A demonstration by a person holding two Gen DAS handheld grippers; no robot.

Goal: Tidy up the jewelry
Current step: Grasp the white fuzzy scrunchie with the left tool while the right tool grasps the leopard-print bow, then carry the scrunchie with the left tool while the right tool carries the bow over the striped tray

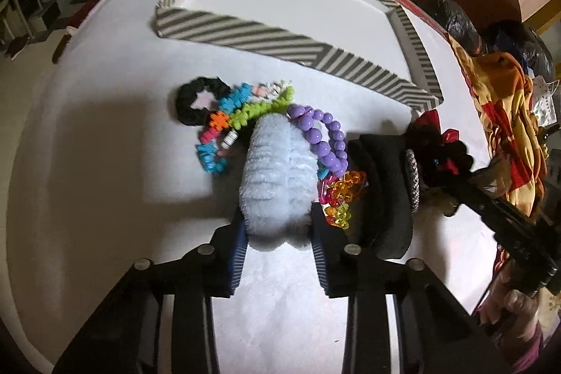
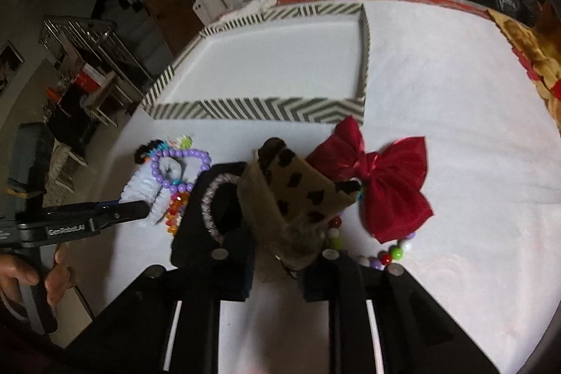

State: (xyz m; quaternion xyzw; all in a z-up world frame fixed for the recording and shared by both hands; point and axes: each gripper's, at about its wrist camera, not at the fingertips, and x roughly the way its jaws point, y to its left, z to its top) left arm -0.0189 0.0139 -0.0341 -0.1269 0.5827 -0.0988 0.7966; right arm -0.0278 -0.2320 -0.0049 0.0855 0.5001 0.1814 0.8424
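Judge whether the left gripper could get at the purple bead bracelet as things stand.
Probably not yet: the left gripper is shut on the fluffy white scrunchie, so its jaws are full. The purple bead bracelet lies close, draped against that scrunchie.

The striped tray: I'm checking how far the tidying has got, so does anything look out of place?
The striped tray holds nothing, while the purple bead bracelet, red bow and other pieces lie heaped on the white cloth in front of it.
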